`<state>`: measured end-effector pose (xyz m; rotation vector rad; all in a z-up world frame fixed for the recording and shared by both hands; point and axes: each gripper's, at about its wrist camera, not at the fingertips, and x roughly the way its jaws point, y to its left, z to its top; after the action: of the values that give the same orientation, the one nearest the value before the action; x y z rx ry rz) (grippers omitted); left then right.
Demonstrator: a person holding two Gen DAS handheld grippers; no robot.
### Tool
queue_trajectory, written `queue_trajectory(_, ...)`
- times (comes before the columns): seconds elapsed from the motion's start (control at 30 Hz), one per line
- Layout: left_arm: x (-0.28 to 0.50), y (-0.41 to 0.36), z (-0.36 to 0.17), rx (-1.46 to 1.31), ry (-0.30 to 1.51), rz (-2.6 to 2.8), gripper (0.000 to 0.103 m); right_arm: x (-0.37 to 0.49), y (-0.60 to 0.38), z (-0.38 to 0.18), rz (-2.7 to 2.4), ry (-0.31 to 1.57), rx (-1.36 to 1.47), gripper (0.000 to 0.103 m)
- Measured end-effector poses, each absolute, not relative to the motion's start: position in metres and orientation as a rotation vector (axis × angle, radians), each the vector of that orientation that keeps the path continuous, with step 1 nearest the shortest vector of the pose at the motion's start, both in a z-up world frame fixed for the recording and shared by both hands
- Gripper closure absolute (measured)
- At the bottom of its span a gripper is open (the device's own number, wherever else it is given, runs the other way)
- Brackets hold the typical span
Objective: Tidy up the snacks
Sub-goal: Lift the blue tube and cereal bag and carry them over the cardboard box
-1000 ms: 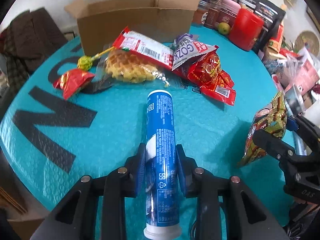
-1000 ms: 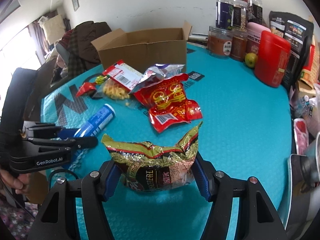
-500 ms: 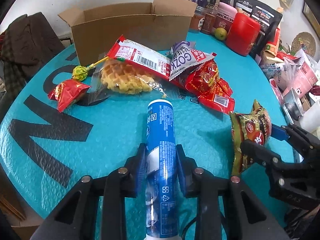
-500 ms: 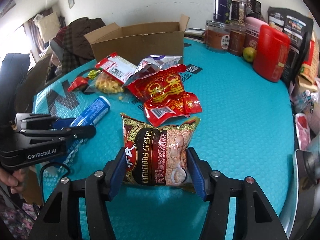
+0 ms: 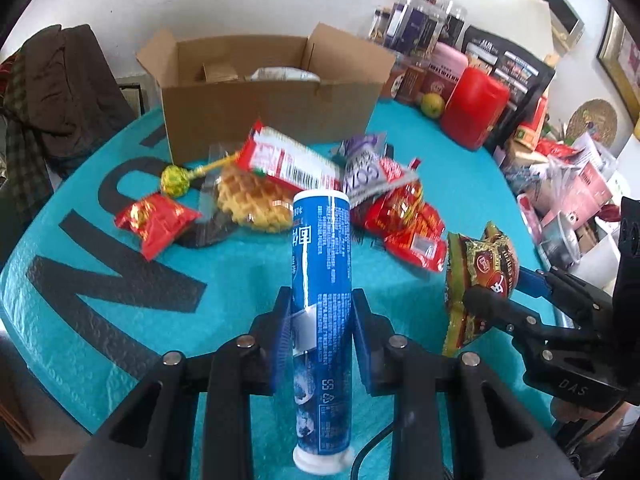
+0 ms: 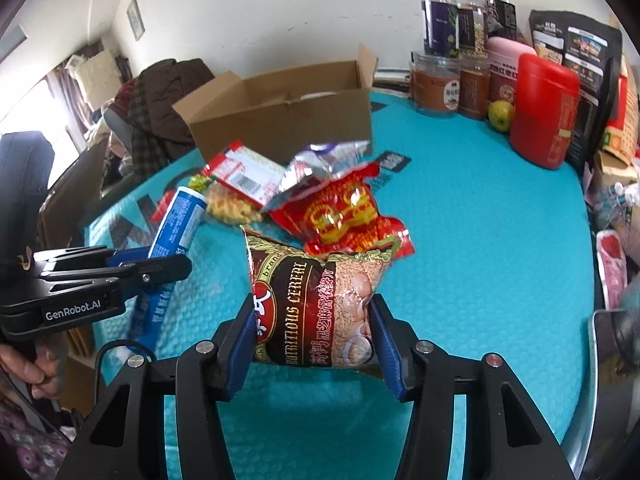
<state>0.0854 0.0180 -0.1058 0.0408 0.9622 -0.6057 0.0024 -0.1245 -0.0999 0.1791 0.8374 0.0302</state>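
Left gripper (image 5: 320,332): its fingers are clamping the blue tube (image 5: 320,280) about mid-length, cap end pointing back toward the camera, the far end tilting up above the table.
Right gripper (image 6: 314,336): its blue pads are pinching the cereal packet (image 6: 316,308) by its lower sides, holding it upright and clear of the table.
Both loads: they are hanging side by side over the teal table cover (image 6: 480,280), near each other but not touching.
Snack pile: the waffle (image 5: 256,204), lollipop (image 5: 174,180) and red foil bags (image 5: 404,220) are lying just in front of the cardboard box (image 5: 272,120).
Box: it is standing open at the far edge, with something pale already lying inside.
Step in hand: both items are probably being carried toward the box.
Next move: each gripper is going to need to clear the pile and the near box wall, then release over the opening.
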Motion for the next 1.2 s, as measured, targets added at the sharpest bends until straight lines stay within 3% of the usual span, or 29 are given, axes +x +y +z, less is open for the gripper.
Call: queue_trajectory(1.2,0.142,0.008,0.025,-0.061,0.562,-0.719,0.075,0.081,-0.123,0.02,0.137,0.571,0.009,0.05)
